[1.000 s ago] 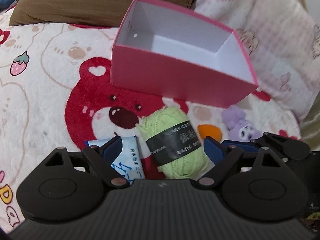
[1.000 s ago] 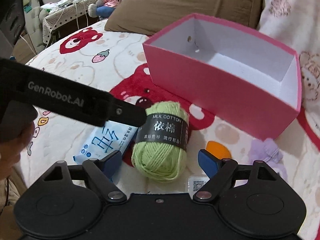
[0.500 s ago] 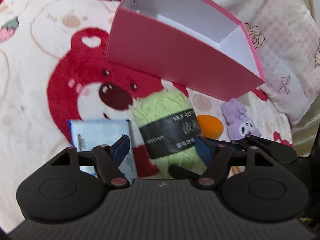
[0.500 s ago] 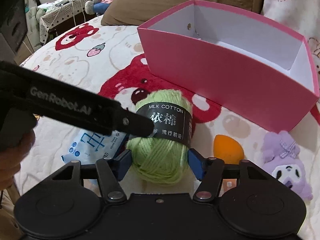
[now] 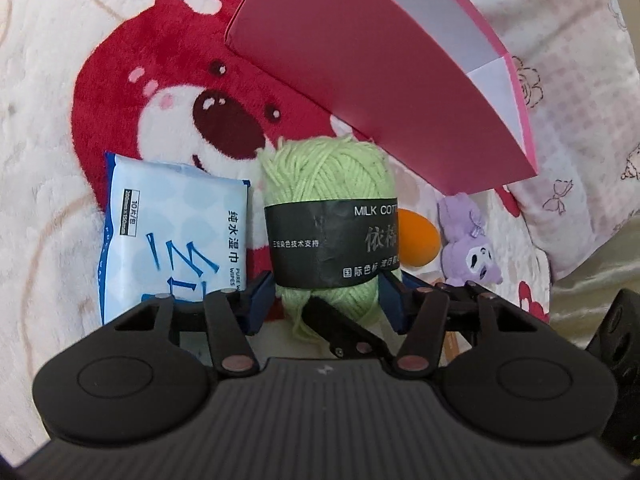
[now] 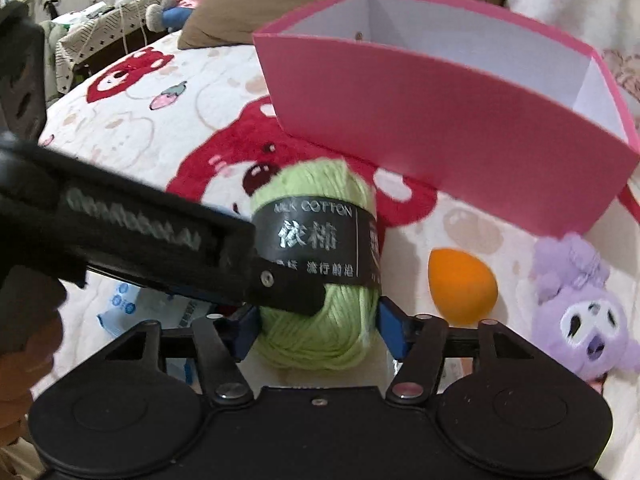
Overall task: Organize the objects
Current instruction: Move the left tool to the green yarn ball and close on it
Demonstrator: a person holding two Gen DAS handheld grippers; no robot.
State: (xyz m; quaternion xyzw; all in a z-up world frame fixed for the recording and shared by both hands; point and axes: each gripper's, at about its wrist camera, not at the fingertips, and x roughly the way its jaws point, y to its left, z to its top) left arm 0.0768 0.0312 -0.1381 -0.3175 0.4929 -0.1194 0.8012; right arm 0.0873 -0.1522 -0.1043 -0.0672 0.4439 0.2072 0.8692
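A bed covered by a cream plush blanket printed with red bears is recorded as carrying, in descending size, an open pink cardboard box with white interior, a blue-and-white pack of wet wipes and a light-green skein of cotton yarn with a black paper band. The yarn lies just in front of the box, beside the wipes, with a purple plush toy and an orange teardrop sponge near it. The yarn is clenched by the right gripper at its near end, while the fingers of the left gripper are closing on either side of it, contact not discernible.

Wipes pack mostly hidden behind left gripper's blurred arm in right wrist view, yarn base covered by fingers, contact prob. unclear.
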